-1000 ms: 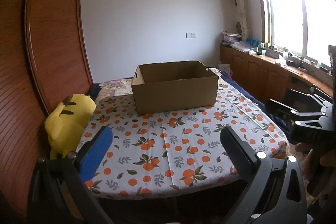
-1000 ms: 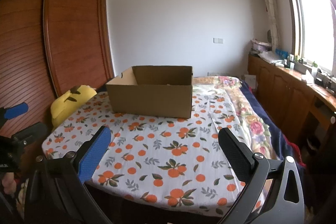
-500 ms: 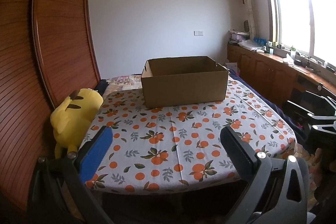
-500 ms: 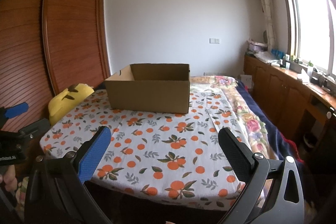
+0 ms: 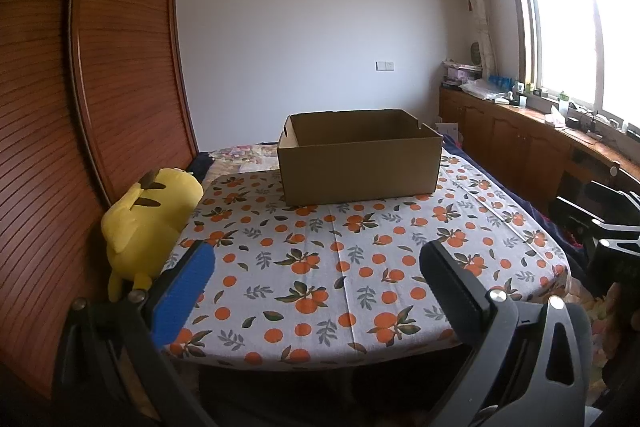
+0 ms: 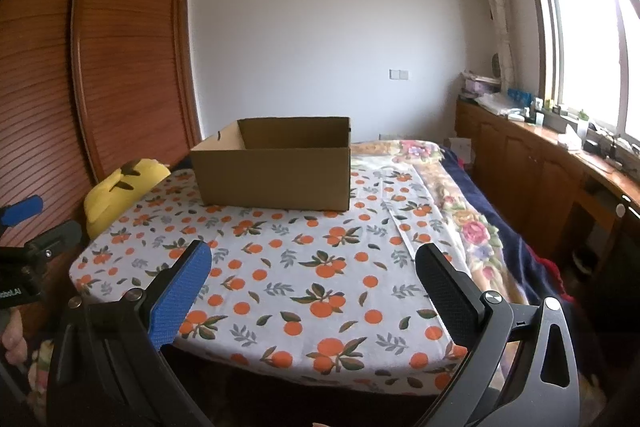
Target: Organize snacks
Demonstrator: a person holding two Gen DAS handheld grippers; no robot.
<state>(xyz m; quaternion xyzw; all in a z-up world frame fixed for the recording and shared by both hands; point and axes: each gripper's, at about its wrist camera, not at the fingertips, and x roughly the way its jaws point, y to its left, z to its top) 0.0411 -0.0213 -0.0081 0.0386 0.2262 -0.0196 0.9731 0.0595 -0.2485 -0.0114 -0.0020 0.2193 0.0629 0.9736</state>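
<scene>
Left gripper (image 5: 316, 283) and right gripper (image 6: 312, 281), jaws spread wide, holding nothing; cardboard box (image 5: 360, 157) (open-topped) on the far part of the orange-print cloth (image 5: 328, 267); yellow plush toy (image 5: 148, 223) beside its left edge.

Just a plain brown cardboard box (image 5: 360, 163), open top, sitting upright at 12 o'clock on the orange-print cloth (image 5: 340, 267). Can't see inside.

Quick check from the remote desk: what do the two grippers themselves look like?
Both match: black angular frames with silver bolts. On the left gripper and right gripper, one finger carries a blue ribbed pad, the other a black textured pad.
</scene>
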